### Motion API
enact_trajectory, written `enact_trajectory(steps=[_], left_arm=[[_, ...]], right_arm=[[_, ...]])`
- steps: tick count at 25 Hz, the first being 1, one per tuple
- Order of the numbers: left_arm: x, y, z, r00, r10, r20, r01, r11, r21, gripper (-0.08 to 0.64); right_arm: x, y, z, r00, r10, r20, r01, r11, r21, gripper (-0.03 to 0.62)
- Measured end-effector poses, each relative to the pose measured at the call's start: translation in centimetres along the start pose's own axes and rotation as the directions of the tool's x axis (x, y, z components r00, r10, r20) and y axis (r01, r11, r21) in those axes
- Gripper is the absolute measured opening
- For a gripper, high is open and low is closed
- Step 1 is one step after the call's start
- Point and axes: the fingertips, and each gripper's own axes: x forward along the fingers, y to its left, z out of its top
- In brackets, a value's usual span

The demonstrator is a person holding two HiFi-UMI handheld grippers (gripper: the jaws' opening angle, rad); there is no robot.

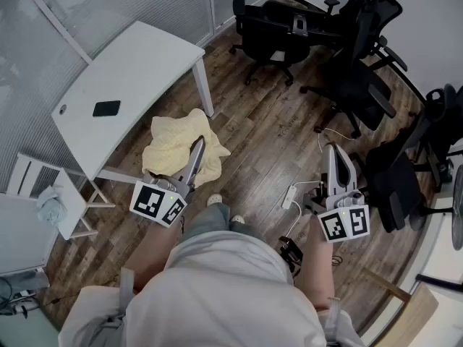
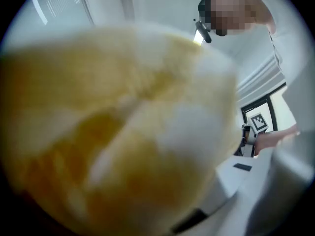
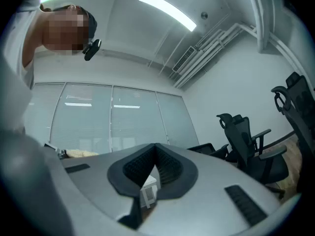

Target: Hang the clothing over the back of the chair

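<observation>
Our left gripper [image 1: 196, 149] grips the yellow clothing [image 1: 172, 150], which hangs beside the white table [image 1: 137, 56]. Our right gripper [image 1: 334, 154] is closed and empty. We should carry the clothing high toward a chair [image 1: 358, 85], which stands well apart.

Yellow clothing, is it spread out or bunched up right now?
Bunched up. The yellow clothing is a crumpled wad held at the tips of the left gripper, not draped over any chair.

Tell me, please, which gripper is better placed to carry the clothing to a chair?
Left: the left gripper holds the yellow clothing; the right gripper is shut and empty, though nearer the chairs.
</observation>
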Motion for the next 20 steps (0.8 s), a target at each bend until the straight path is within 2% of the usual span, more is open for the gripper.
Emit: enact_trajectory(steps=[10, 16, 20], left_arm=[[0.5, -0.7, 0.7, 1.0, -0.007, 0.009, 0.008, 1.0, -0.005, 0.138], [1.5, -1.0, 1.4, 1.0, -0.022, 0.007, 0.022, 1.0, 0.018, 0.138], [2.7, -0.8, 1.6, 0.999, -0.035, -0.003, 0.035, 0.999, 0.023, 0.14]], right_arm=[[-0.5, 0.4, 0.5, 1.0, 0.011, 0.011, -0.011, 1.0, -0.014, 0.021], [-0.8, -1.0, 0.5, 1.0, -0.011, 0.015, 0.01, 1.0, 0.026, 0.021], [-0.1, -1.8, 0.3, 1.0, -0.02, -0.004, 0.02, 1.0, -0.001, 0.021]])
